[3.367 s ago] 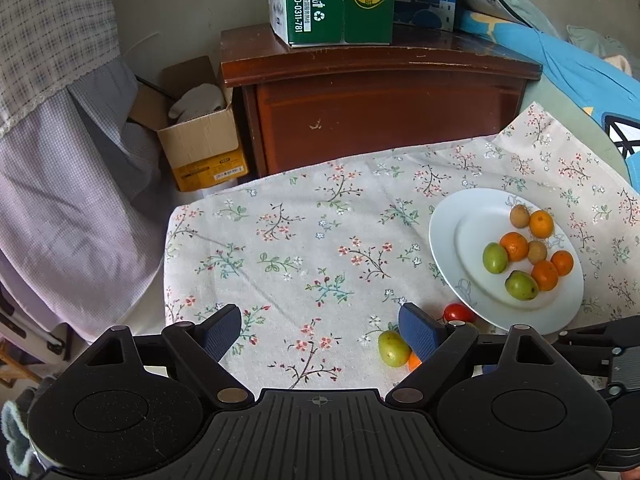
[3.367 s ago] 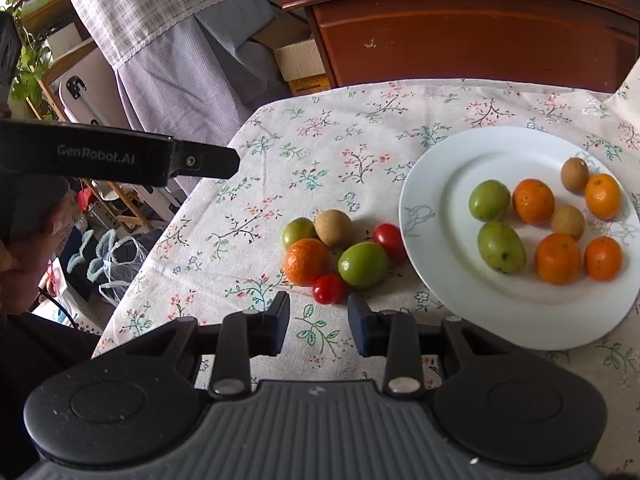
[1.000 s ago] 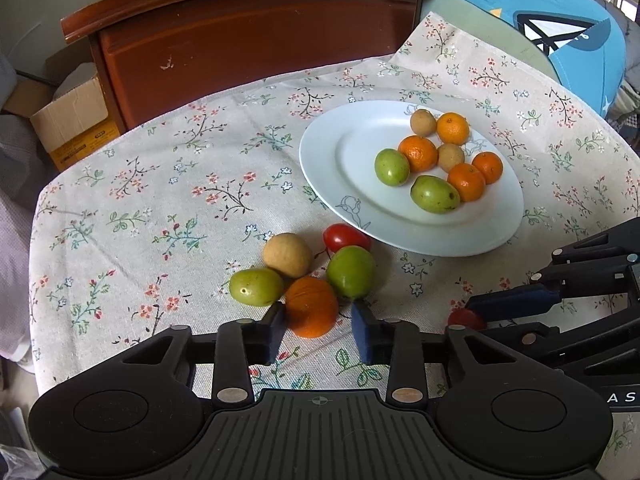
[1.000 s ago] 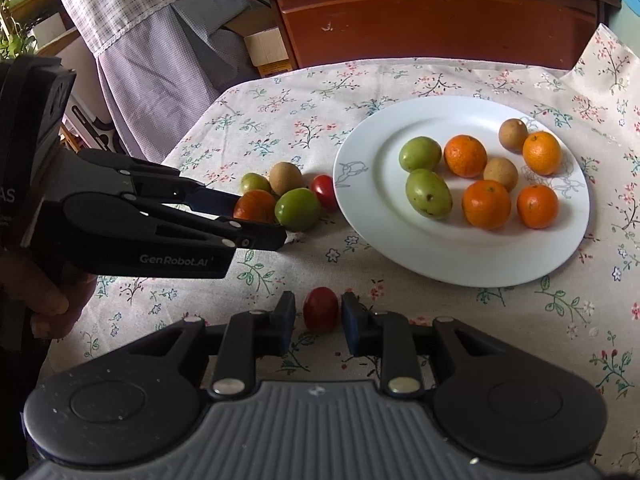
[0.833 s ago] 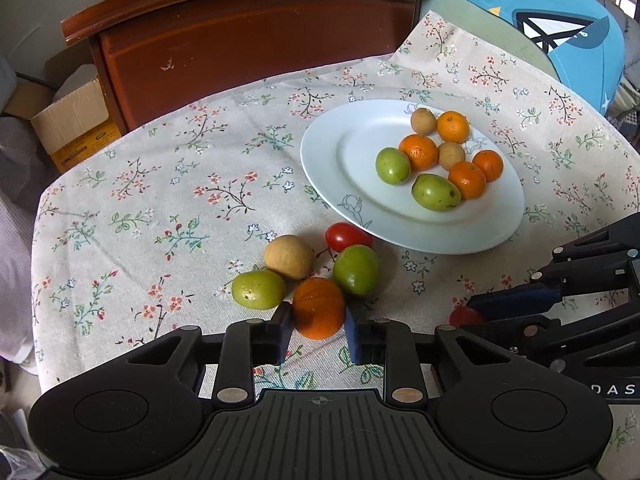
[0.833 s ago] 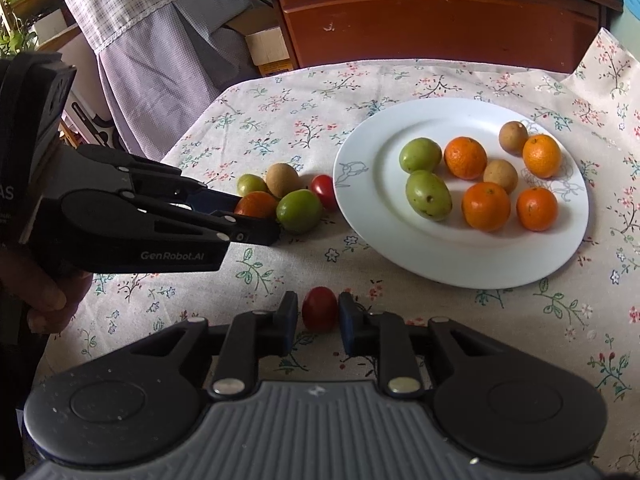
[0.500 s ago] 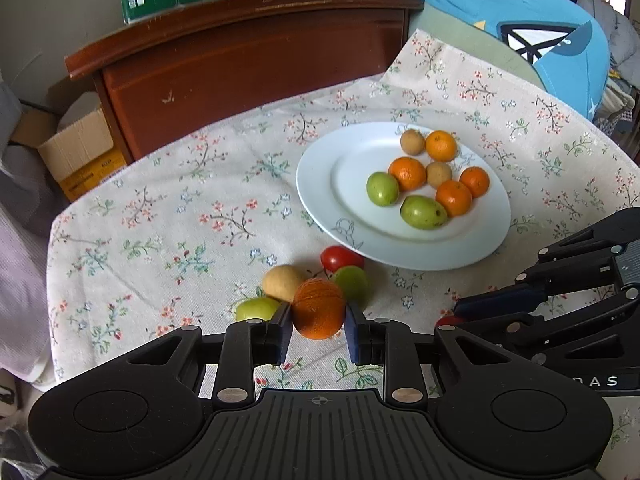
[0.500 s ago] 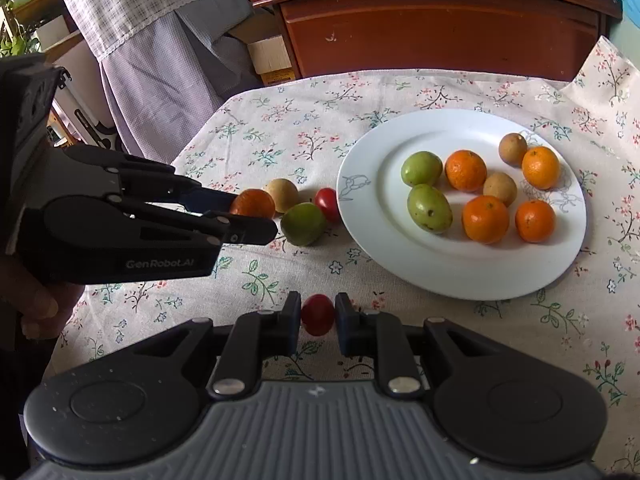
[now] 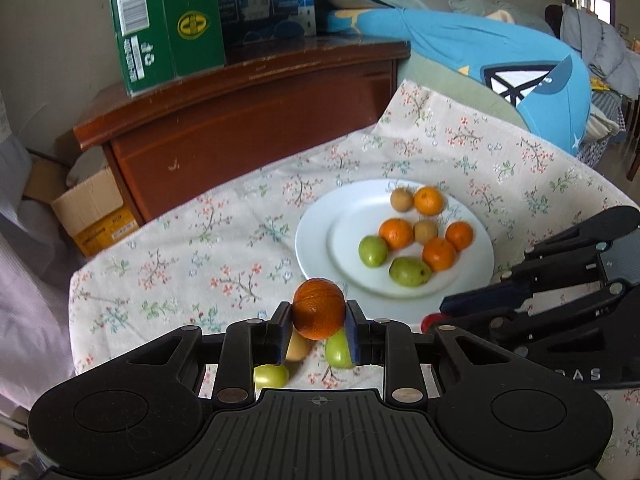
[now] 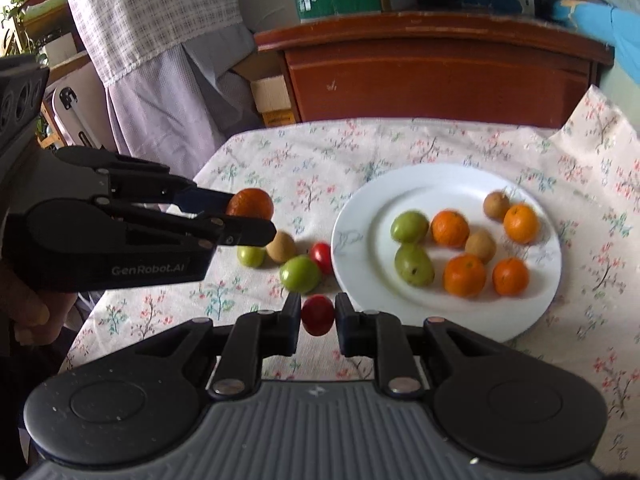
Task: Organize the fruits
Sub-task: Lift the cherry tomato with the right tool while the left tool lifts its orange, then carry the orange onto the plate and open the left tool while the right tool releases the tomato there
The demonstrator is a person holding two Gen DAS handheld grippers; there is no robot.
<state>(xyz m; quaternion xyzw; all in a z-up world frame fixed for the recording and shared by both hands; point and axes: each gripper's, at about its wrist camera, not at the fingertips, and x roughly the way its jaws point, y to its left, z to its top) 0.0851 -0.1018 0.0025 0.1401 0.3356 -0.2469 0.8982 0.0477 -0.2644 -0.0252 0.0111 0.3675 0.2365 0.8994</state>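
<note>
floral cloth covers the table (image 10: pixel 420 148), with a dark wooden cabinet (image 10: pixel 436 80) behind it. left hand-held gripper (image 9: pixel 319 324) is clamped on a round orange mandarin (image 9: pixel 319 314), lifted clear of the cloth. right hand-held gripper (image 10: pixel 317 318) pinches a small red cherry tomato (image 10: pixel 317 315). ahead and right of both sits a white round plate (image 10: pixel 532 308) of fruit. loose green fruit (image 10: pixel 299 274) lies just ahead of the right one.

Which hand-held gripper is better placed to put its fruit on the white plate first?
Probably the right hand-held gripper: its small red tomato hangs just beside the white plate rim. The left hand-held gripper holds its orange farther away, beyond the loose fruits.
</note>
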